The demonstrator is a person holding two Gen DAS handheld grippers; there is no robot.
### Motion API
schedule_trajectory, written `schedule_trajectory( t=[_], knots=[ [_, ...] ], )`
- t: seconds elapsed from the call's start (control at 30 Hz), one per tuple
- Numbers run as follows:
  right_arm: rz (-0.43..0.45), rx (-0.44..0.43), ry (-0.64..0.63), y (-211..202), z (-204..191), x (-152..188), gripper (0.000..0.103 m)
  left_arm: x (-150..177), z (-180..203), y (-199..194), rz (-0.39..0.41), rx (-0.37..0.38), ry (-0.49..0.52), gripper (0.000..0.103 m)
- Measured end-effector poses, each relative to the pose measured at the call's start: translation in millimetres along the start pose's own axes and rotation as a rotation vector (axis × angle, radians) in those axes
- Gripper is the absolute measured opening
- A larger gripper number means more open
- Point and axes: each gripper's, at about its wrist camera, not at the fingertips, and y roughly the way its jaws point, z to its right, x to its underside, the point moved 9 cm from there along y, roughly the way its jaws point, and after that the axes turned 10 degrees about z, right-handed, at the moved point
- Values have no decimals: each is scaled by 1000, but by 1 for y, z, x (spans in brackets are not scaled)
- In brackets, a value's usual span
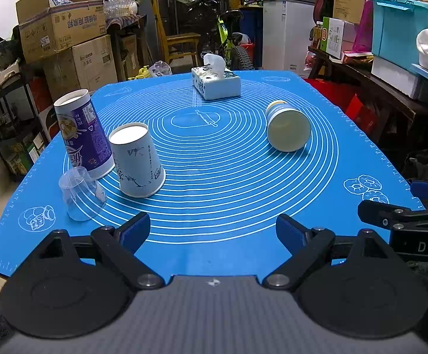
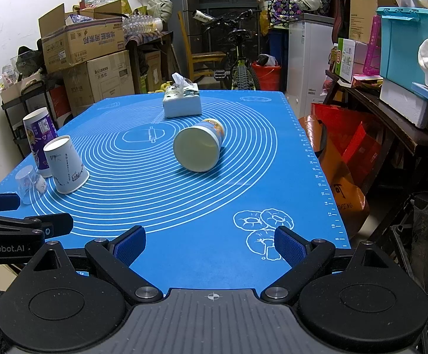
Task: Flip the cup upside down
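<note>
cup on its side mid-mat, mouth toward me, axis pointing away | my right gripper nearer, wide, empty | left gripper wide, cup ahead-right of it

blue ringed mat, purple cup

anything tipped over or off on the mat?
Yes: the yellow-banded paper cup lies on its side mid-mat, mouth toward the cameras. The purple cup, white paper cup and clear plastic cup all stand inverted. No spill visible. Both tools are open and empty.
</note>
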Motion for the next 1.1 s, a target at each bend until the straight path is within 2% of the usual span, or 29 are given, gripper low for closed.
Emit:
schedule_trajectory(
  t=[1.1],
  knots=[
    [15, 2, 1, 3, 1, -7, 94, -3, 0, 3, 12, 0, 8, 92]
  ],
)
